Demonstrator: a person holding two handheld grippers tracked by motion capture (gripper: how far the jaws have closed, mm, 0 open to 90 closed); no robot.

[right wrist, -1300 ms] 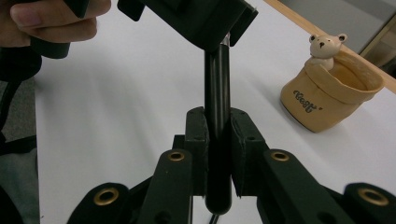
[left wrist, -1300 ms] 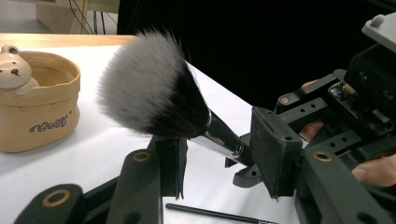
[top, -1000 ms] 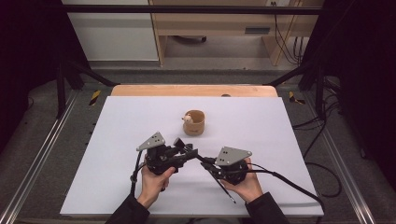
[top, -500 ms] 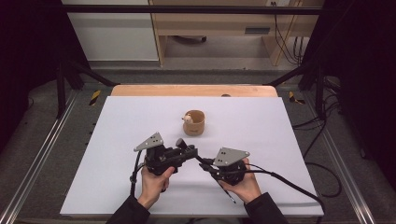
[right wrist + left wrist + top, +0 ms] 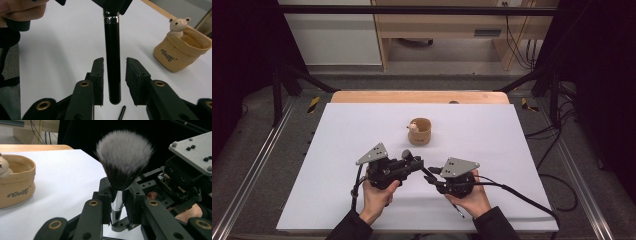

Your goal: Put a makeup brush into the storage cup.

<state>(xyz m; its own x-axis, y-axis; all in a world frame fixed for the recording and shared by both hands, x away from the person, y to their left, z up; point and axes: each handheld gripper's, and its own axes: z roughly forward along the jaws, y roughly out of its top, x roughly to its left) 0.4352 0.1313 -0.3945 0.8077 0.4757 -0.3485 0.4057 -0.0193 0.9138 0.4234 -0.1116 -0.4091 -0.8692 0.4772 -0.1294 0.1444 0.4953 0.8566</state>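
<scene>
Near the front edge of the white-topped bench (image 5: 337, 150), the left claw (image 5: 119, 195) grips a makeup brush with a fluffy grey-white, dark-rooted head, a shiny silver ferrule and a glossy black handle (image 5: 124, 157); in the left gripper view its two black pads sit tight on either side of the ferrule just under the bristles, having just been closing on it, and the bristle head stands above them. In the right gripper view the brush handle (image 5: 112, 62) hangs down between the pads of the right claw (image 5: 114, 80), whose jaws have just been opening: a narrow gap shows on each side of the handle, so the pads stand just beside it without pressing on it. From the high view the left claw (image 5: 411, 161) and the right claw (image 5: 430, 176) meet tip to tip in the middle of the bench, each held in one of the person's hands, with the brush spanning between them. Farther back on the bench, well apart from both claws, stands a small tan, bag-shaped pot with dark lettering on its side and a little cream bear figure perched on its rim (image 5: 420, 131). A thin dark stick (image 5: 121, 113) lies on the bench below the handle's end
</scene>
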